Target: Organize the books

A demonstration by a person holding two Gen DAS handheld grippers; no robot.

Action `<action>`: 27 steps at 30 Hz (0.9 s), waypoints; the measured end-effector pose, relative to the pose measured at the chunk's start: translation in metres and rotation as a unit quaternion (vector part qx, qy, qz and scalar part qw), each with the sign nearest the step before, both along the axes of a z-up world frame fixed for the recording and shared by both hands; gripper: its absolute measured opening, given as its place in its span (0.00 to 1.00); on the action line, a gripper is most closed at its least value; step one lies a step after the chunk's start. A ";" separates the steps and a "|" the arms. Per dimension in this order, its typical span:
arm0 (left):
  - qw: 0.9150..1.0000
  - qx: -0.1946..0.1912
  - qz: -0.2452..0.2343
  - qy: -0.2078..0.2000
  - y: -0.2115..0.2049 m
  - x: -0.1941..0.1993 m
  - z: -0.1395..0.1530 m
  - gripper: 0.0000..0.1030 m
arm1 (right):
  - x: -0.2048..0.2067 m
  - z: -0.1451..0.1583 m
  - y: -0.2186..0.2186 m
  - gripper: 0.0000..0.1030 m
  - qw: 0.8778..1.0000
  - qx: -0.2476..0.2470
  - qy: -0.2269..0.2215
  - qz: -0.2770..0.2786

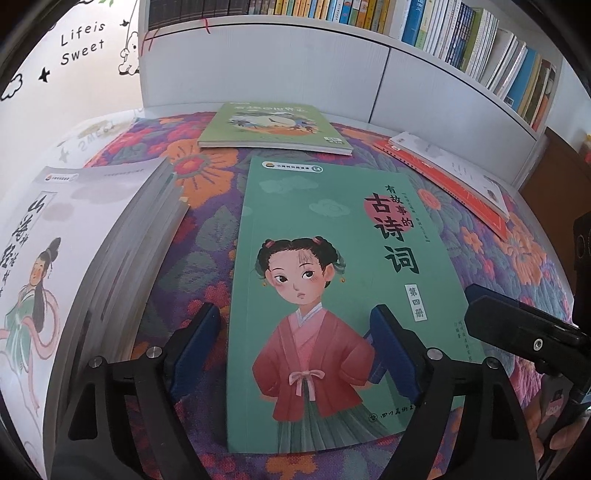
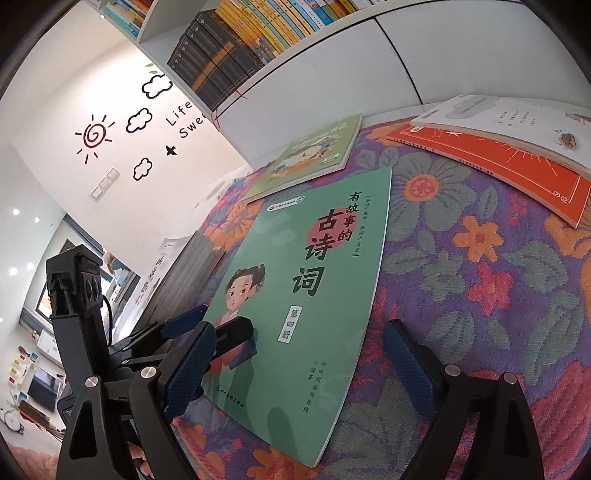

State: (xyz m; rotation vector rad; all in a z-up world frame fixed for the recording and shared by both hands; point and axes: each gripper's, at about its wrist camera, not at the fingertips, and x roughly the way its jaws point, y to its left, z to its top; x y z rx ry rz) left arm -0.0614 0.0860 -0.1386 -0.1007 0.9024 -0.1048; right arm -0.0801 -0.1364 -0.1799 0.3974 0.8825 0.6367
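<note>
A teal book (image 1: 332, 295) with a girl in a red robe on its cover lies flat on the flowered cloth (image 1: 207, 229). My left gripper (image 1: 295, 347) hangs open over its near half, the left pad beyond the book's left edge and the right pad above the cover. In the right wrist view the same teal book (image 2: 306, 302) lies between the fingers of my right gripper (image 2: 299, 365), which stands open and wide at the book's near right corner. The left gripper (image 2: 210, 328) shows there over the book's left side. Neither gripper holds anything.
A thick white book (image 1: 74, 258) lies at the left, close to the teal one. A green book (image 1: 273, 127) lies at the back. An orange book (image 1: 443, 184) with a white one (image 1: 436, 155) on top lies at the right. A white bookshelf (image 1: 369, 14) full of books stands behind.
</note>
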 end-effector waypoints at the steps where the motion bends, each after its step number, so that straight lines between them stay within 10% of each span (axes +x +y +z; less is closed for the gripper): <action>1: 1.000 0.000 0.000 0.000 0.000 0.000 0.000 0.80 | 0.000 0.000 0.000 0.89 1.000 0.000 0.000 0.000; 27: 1.000 0.005 -0.006 0.003 -0.004 0.000 -0.001 0.88 | -0.001 0.000 0.001 0.91 1.000 -0.002 -0.001 -0.001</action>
